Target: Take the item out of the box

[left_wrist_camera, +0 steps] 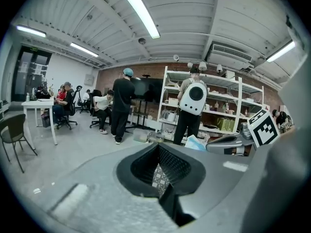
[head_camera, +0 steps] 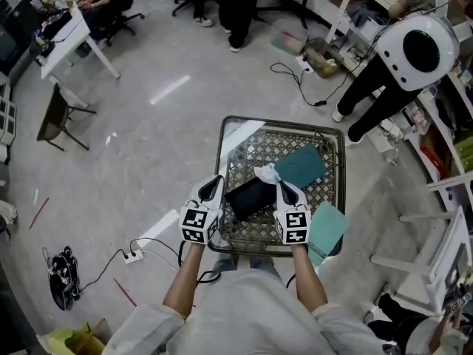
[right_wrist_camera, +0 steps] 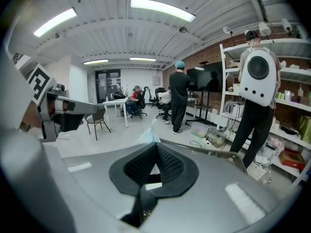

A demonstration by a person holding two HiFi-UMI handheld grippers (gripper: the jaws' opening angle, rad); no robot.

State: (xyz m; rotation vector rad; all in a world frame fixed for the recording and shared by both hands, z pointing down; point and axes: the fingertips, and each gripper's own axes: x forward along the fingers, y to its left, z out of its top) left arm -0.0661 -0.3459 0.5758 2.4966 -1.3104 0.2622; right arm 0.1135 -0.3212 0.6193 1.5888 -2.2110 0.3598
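A wire mesh basket [head_camera: 281, 122] stands on the floor in front of me. In it lie a teal box [head_camera: 301, 166] and a flat black item [head_camera: 250, 197]. A teal lid-like panel [head_camera: 327, 229] rests at the basket's near right corner. A crumpled pale blue-white sheet [head_camera: 264, 174] sticks up at the tip of my right gripper [head_camera: 281, 187], whose jaws are closed on it; the sheet [right_wrist_camera: 147, 134] shows just past the jaws in the right gripper view. My left gripper [head_camera: 215, 180] hovers over the basket's near left edge, shut and empty, with mesh visible below its jaws.
A person with a white round backpack [head_camera: 417, 46] stands at shelves to the right. Cables [head_camera: 303, 80] run over the floor beyond the basket, and a power strip [head_camera: 133, 255] lies near left. A chair [head_camera: 55, 117] and white table [head_camera: 66, 35] are far left.
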